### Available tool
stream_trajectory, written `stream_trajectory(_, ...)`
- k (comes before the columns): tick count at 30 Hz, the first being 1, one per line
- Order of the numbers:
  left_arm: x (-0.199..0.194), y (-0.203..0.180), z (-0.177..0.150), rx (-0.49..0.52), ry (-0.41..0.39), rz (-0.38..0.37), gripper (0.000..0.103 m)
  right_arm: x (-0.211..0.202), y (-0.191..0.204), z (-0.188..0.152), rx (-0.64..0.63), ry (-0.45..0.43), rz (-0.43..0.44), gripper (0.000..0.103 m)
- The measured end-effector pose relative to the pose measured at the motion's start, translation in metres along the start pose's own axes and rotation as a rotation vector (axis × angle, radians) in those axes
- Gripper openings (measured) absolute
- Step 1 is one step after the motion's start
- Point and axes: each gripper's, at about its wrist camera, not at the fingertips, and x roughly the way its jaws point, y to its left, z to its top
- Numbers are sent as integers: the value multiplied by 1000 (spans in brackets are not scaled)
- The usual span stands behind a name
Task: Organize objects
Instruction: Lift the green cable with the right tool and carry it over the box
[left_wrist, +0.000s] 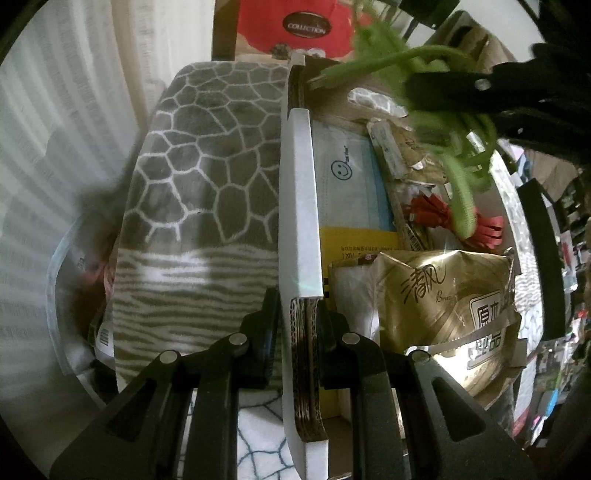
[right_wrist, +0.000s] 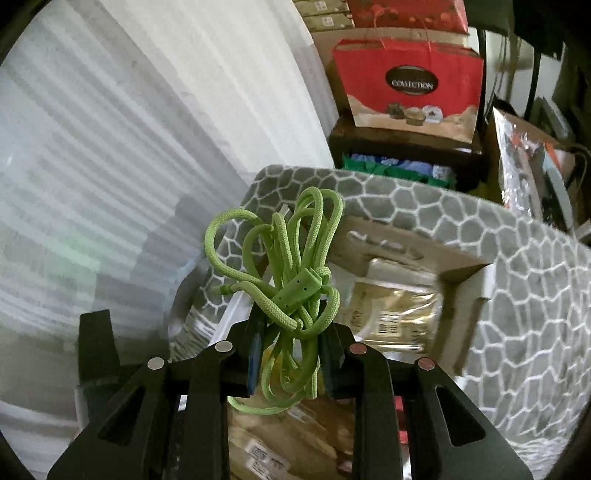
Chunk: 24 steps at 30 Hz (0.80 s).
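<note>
My left gripper is shut on the white-faced corrugated wall of an open cardboard box and holds it. My right gripper is shut on a tangled bundle of green braided cable and holds it above the box. The cable and the black right gripper also show in the left wrist view, hanging over the box contents at upper right. Inside the box lie a gold tissue pack, a pack of face masks and a red frilled item.
A grey blanket with a white cell pattern lies around the box on the left and wraps it on the right. A red chocolate box marked COLLECTION stands on a dark shelf behind. A white ribbed curtain hangs at the left.
</note>
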Motion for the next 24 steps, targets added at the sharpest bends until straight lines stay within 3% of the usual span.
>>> stream_trajectory(8,0,-1,-1,2,-4,-2,16,37,-8,-8,70,40,3,25)
stream_trajectory(21,0,-2,-2,4,-8,0,16,58,-5,-16,7,38,-158,27)
stream_trajectory(24,0,-2,-2,4,-12,-2,16,50,0,-16,-4,12,-166,32)
